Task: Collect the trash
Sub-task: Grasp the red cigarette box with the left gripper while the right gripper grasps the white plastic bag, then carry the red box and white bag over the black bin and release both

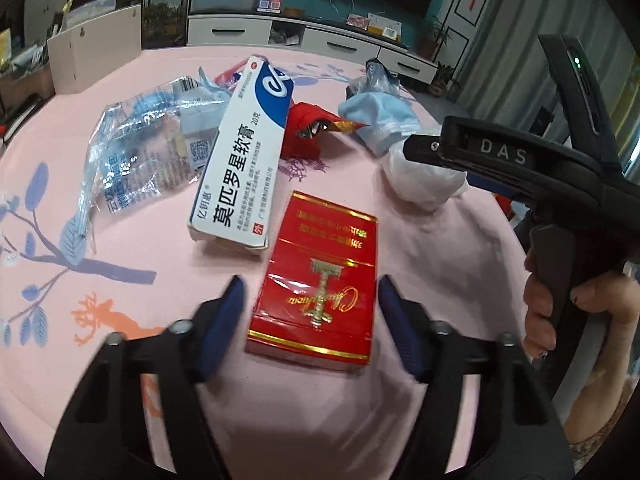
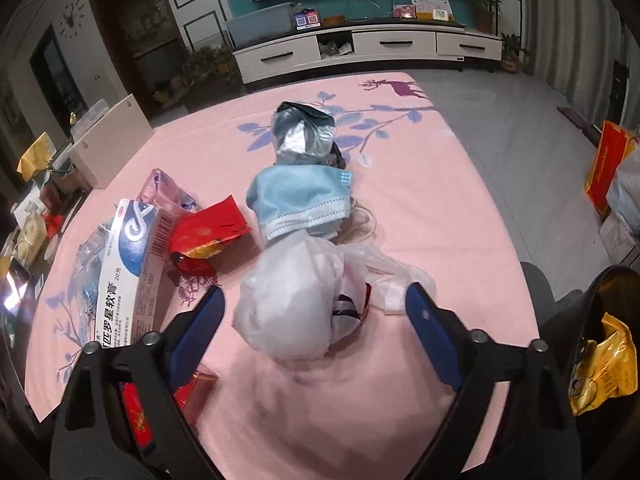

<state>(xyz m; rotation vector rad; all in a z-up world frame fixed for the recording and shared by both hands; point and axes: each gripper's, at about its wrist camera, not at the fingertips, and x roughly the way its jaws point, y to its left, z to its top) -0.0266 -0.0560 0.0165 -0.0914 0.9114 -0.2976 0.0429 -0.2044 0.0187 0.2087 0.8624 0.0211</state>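
A red cigarette pack (image 1: 320, 280) lies flat on the pink tablecloth (image 1: 440, 260). My left gripper (image 1: 312, 308) stands open around it, a blue pad on each side with a thin gap. A crumpled white plastic bag (image 2: 296, 304) sits between the open pads of my right gripper (image 2: 314, 320), untouched. Beyond lie a blue face mask (image 2: 300, 196), a silver foil bag (image 2: 304, 132), a red wrapper (image 2: 208, 232), a white and blue ointment box (image 1: 244, 152) and clear plastic packaging (image 1: 136, 148). The right gripper's black body (image 1: 500, 156) and the hand holding it (image 1: 540, 312) show at the right of the left wrist view.
A white box (image 2: 108, 152) stands at the table's far left edge. A dark bag holding a yellow wrapper (image 2: 600, 368) hangs at the near right. The table's right edge drops to grey floor, where a red bag (image 2: 608, 164) stands. A white TV cabinet (image 2: 360, 48) lines the back wall.
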